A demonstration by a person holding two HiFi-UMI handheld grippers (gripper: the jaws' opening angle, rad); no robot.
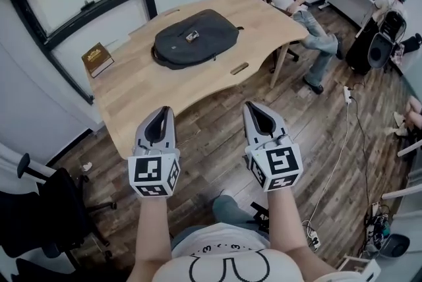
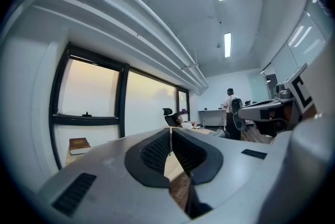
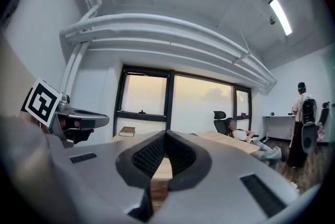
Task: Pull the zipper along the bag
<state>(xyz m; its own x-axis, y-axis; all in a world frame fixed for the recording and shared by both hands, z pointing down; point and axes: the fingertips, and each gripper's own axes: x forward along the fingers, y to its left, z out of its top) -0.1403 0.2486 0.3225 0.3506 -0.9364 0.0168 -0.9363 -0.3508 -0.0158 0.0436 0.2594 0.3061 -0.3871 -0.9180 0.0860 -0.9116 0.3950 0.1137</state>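
The dark grey fabric bag (image 1: 173,43) lies upper centre on the light wooden worktop (image 1: 151,93), its long axis across the frame. It is well beyond the left gripper (image 1: 162,111) and right gripper (image 1: 254,105). The jaws of these 2 are closed and empty, and neither is clearly nearer.

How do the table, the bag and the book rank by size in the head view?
Largest: table
Then: bag
Smallest: book
Bag and book both lie on the table, so nearness does not confuse the order.

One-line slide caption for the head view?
Left gripper and right gripper, both shut and empty, held short of a light wooden table bearing a dark grey fabric backpack.
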